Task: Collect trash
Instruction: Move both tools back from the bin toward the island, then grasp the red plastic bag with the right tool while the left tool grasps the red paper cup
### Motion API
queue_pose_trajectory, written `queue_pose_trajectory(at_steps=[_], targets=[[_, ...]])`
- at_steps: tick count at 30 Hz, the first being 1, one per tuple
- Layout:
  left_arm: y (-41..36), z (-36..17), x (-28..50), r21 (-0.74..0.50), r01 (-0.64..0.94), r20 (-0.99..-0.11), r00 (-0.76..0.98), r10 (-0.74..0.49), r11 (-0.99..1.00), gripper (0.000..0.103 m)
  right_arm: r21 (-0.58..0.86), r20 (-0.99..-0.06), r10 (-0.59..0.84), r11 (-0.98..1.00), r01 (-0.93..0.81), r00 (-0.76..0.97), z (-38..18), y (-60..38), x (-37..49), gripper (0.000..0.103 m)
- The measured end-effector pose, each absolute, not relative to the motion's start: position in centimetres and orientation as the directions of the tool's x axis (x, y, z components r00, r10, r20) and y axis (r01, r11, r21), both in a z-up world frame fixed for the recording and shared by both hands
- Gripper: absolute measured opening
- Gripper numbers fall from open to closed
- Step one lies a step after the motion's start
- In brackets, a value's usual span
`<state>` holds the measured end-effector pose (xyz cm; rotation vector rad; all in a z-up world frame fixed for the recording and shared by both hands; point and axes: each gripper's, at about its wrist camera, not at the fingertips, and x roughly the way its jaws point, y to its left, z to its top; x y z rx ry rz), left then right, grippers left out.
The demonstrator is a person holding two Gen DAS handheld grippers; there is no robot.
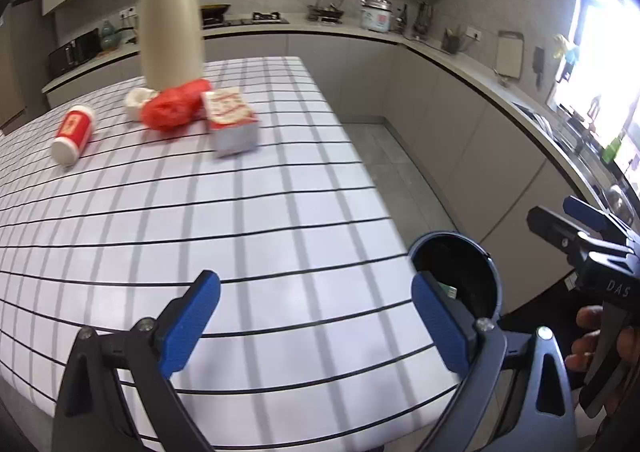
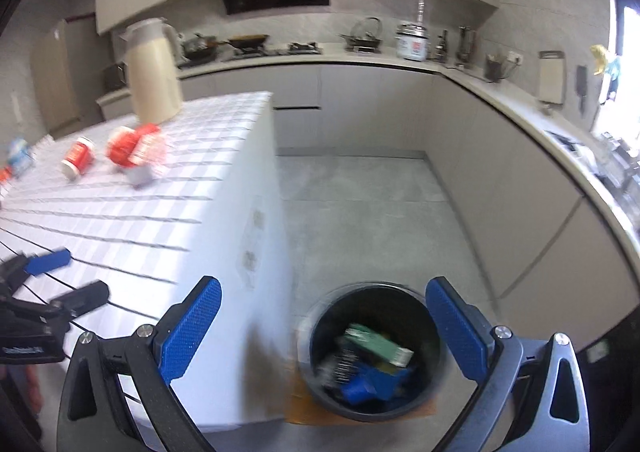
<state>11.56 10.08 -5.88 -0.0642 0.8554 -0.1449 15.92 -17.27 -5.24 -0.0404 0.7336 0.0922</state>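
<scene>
Both claws spread, empty. Right claw [image 2: 322,326] hangs over the bin [image 2: 374,352] on the floor beside the table [image 2: 168,219]; bin holds a green box and blue scraps. Left claw [image 1: 316,322] sits low over the table's near edge.

Step, as I judge it: between drops, next pickup pending. Next move calls for a long reach to the far end.

Trash there: red bag [image 1: 174,107], crumpled, touching a red-and-white carton [image 1: 232,123]; cup [image 1: 74,133] lying on its side, apart; white wad [image 1: 136,99] behind the bag. Flask [image 1: 172,23] stands upright just behind, probably not trash.
</scene>
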Motion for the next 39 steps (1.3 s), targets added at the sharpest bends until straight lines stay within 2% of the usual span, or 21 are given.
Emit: queue_pose_trajectory(at_steps=[4, 11, 18, 27, 32, 39], targets=[[14.7, -5.5, 11.1, -0.106, 0.066, -0.732, 0.67, -0.123, 0.992, 0.097, -0.012, -0.62, 0.08, 0.994, -0.112, 0.781, -4.8, -12.7, 15.9, 0.103], [23.5, -4.7, 10.1, -0.092, -0.01, -0.706, 0.706, -0.058, 0.996, 0.097, -0.027, -0.664, 0.104, 0.986, -0.163, 0.74, -5.3, -4.6, 17.5, 0.103], [32.0, -4.0, 9.4, -0.085, -0.098, -0.687, 0.726, 0.013, 0.992, 0.097, -0.019, -0.642, 0.163, 0.974, -0.228, 0.749, -5.0, 4.1, 18.4, 0.103], [37.2, -5.0, 10.6, -0.105, -0.16, -0.689, 0.723, 0.044, 0.981, 0.097, -0.032, -0.652, 0.233, 0.942, -0.333, 0.722, -5.5, 12.4, 20.2, 0.103], [38.6, -5.6, 12.3, -0.103, -0.167, -0.692, 0.72, 0.05, 0.981, 0.096, 0.011, -0.672, 0.275, 0.932, -0.362, 0.688, -6.5, 14.1, 22.9, 0.09], [39.9, -6.1, 17.3, -0.104, -0.162, -0.699, 0.714, 0.044, 0.981, 0.092, 0.049, -0.689, 0.299, 0.928, -0.369, 0.66, -8.1, 16.0, 27.7, 0.085]])
